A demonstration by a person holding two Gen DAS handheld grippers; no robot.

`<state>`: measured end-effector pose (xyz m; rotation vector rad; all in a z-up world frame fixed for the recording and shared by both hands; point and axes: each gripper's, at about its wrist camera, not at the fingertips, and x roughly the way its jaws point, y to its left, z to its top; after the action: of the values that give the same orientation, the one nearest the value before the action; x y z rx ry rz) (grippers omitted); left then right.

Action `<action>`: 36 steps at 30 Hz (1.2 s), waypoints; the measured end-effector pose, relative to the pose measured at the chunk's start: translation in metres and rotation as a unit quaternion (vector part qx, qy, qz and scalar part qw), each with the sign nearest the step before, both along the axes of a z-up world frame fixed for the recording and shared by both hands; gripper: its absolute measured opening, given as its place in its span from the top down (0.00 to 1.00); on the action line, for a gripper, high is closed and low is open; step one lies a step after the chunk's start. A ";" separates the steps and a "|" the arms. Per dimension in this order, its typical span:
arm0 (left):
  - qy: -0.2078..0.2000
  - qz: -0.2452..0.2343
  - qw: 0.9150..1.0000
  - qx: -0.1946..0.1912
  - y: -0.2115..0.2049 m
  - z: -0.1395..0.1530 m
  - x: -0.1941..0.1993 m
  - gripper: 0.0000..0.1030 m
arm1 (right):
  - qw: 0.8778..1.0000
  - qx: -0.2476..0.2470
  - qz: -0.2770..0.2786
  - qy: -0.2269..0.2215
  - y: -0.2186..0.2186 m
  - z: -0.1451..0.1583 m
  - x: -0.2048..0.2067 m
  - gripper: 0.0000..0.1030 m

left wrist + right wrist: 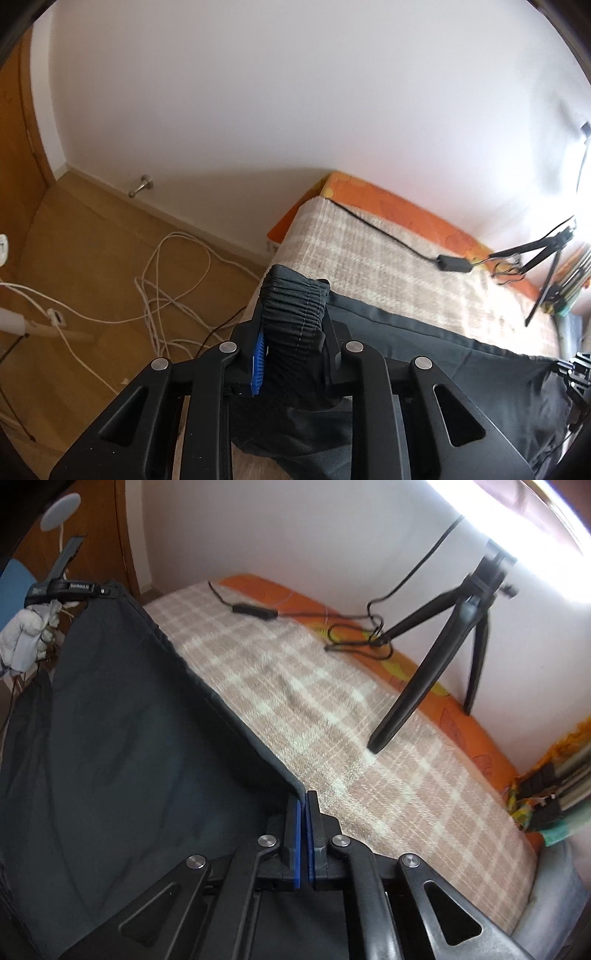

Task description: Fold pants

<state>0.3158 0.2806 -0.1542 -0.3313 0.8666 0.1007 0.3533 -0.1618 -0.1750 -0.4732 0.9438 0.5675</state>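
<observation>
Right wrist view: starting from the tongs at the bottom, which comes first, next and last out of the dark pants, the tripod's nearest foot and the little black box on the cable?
1. The dark pants, pinched at their edge in the right tongs, spreading left.
2. The tripod's nearest foot, up and to the right on the checked blanket.
3. The black box on the cable, far back near the orange edge.

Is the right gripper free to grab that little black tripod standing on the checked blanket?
Probably not yet: the right gripper is shut on the dark grey pants. The black tripod stands apart across bare beige checked blanket, so only the pants hinder it.
</observation>
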 end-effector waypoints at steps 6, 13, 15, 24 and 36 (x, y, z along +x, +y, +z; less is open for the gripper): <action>-0.030 -0.017 0.999 -0.015 0.004 0.017 -0.034 0.80 | 0.998 0.046 -0.004 -0.034 -0.013 0.053 -0.056 1.00; -0.058 -0.033 0.997 -0.037 0.007 0.021 -0.083 0.80 | 0.998 0.061 0.001 -0.030 -0.014 0.080 -0.128 1.00; -0.062 -0.036 0.996 -0.045 0.008 0.018 -0.098 0.80 | 0.998 0.065 0.004 -0.027 -0.014 0.081 -0.151 1.00; -0.078 -0.061 0.993 -0.063 0.007 0.001 -0.176 0.73 | 0.999 0.050 0.006 0.007 -0.026 0.055 -0.222 1.00; -0.045 -0.039 0.988 -0.141 0.028 -0.015 -0.280 0.49 | 0.999 0.016 0.015 0.044 -0.041 0.024 -0.268 1.00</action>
<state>0.0355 0.3082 -0.1690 -0.5625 0.8032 -0.1100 0.0856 -0.2024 -0.1509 -0.4370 1.0111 0.6328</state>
